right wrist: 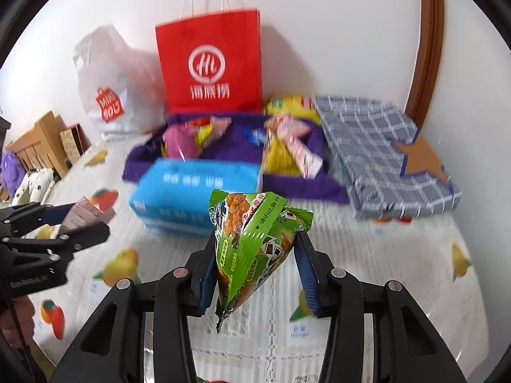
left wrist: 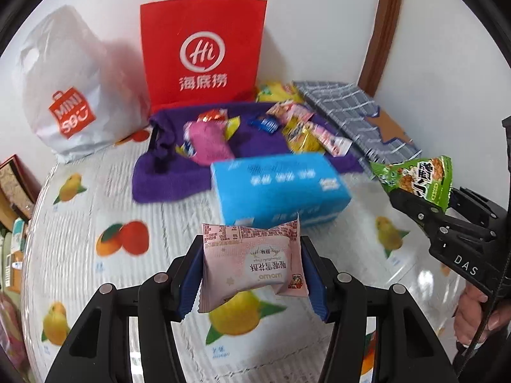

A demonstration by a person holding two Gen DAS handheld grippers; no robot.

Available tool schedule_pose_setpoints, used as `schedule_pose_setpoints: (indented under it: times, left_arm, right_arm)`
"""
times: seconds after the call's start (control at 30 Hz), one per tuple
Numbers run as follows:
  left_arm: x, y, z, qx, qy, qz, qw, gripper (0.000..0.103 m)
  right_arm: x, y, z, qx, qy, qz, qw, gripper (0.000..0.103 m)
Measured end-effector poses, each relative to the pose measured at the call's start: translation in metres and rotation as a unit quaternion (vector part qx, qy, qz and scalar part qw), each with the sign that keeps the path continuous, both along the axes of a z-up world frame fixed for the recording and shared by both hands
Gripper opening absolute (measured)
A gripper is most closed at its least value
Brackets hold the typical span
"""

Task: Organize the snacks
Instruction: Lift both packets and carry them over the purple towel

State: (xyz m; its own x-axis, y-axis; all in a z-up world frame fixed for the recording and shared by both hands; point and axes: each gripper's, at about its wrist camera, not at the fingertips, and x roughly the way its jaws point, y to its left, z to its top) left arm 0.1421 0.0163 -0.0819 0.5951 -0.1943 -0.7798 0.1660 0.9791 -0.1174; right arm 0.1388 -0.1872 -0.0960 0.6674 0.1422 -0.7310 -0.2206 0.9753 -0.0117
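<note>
Holding one snack in each gripper above the fruit-print table [left wrist: 80,223].
Left gripper [left wrist: 252,265] pinches a pink packet [left wrist: 252,261], right gripper [right wrist: 254,261] a green packet [right wrist: 252,249]; both are lifted clear, likely for sorting beside the purple cloth's [left wrist: 159,178] loose snacks [left wrist: 300,127].

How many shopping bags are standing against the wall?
2: a red paper bag in the middle, and a white plastic Miniso bag to its left. Others may be out of view.

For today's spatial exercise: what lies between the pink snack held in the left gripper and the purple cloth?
In the left wrist view, the blue tissue pack sits between the pink snack and the purple cloth.
</note>
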Motion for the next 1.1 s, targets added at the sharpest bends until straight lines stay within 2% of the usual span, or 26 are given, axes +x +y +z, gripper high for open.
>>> schedule_pose_setpoints:
  times: [0.13, 0.53, 0.73, 1.1]
  left_arm:
    - [0.014, 0.003, 0.016, -0.016, -0.004, 0.001, 0.9999, 0.054]
    - [0.045, 0.025, 0.061, -0.019, -0.029, 0.021, 0.9992, 0.054]
    - [0.057, 0.034, 0.07, -0.016, -0.037, 0.036, 0.9986, 0.054]
    - [0.086, 0.042, 0.076, -0.013, -0.043, 0.039, 0.9982, 0.054]
  right_arm:
    - [0.015, 0.005, 0.021, 0.008, -0.008, 0.001, 1.0, 0.045]
    - [0.071, 0.015, 0.071, 0.013, -0.027, -0.002, 1.0, 0.045]
    - [0.085, 0.027, 0.085, 0.015, -0.036, 0.012, 0.999, 0.045]
    - [0.115, 0.041, 0.088, 0.018, -0.039, 0.018, 0.999, 0.045]
